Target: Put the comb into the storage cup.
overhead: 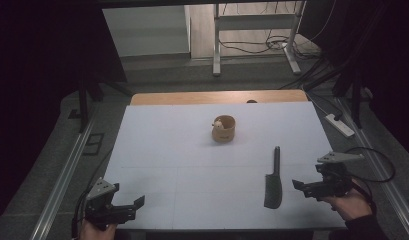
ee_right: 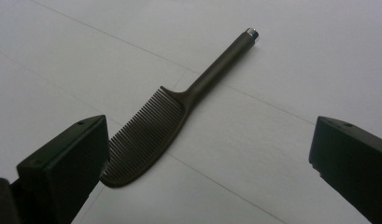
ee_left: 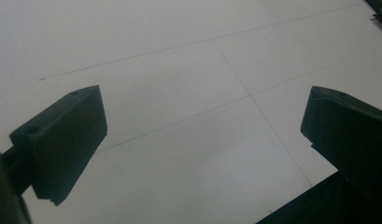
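Observation:
A dark comb with a long handle lies flat on the white table, handle pointing away from me. In the right gripper view the comb lies just ahead, its toothed end near the left jaw. My right gripper hovers open just right of the comb, touching nothing. My left gripper stands open at the table's front left corner, with bare tabletop between its jaws. A small round wooden cup with a pale figure on it stands mid-table, farther back.
A white power strip lies on the floor right of the table. Cables and metal stand legs are beyond the far edge. Dark curtains flank both sides. A wooden board edges the table's far side.

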A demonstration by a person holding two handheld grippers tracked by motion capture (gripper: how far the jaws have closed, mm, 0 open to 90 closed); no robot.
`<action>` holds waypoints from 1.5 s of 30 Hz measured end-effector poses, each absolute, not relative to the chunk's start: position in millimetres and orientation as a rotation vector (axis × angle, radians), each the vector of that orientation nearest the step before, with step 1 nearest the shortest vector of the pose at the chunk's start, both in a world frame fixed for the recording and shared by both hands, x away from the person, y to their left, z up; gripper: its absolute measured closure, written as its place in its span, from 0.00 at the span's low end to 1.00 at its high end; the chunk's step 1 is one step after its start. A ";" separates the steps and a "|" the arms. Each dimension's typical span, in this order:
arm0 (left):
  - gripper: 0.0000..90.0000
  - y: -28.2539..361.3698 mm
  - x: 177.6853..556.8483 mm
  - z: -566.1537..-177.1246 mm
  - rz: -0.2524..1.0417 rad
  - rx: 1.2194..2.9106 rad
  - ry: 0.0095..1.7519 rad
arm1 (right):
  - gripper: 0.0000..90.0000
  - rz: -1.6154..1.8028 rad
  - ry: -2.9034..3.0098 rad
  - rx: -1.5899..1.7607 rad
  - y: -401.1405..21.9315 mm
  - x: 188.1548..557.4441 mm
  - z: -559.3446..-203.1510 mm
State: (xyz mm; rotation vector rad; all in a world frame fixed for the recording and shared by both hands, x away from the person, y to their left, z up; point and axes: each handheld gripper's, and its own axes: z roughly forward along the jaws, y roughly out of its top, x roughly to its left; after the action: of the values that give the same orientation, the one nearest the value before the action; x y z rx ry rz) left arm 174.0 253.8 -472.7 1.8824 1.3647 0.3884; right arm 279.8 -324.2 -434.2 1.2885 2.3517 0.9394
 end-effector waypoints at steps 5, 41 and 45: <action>0.01 254.0 174.1 -472.7 0.387 1.882 1.366 | 0.00 0.932 2.362 1.279 -321.2 284.7 -435.0; 0.01 253.0 175.0 -473.0 0.385 1.894 1.367 | 0.00 0.889 2.439 1.207 -298.1 314.2 -437.0; 0.01 253.1 175.1 -473.1 0.385 1.892 1.368 | 0.00 0.870 2.449 1.211 -295.0 317.7 -436.3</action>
State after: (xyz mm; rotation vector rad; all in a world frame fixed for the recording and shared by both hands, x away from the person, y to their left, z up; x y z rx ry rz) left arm 175.1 253.1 -473.1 1.8921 1.3677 0.3851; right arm 317.7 -295.0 -436.3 1.2114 2.4489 0.8703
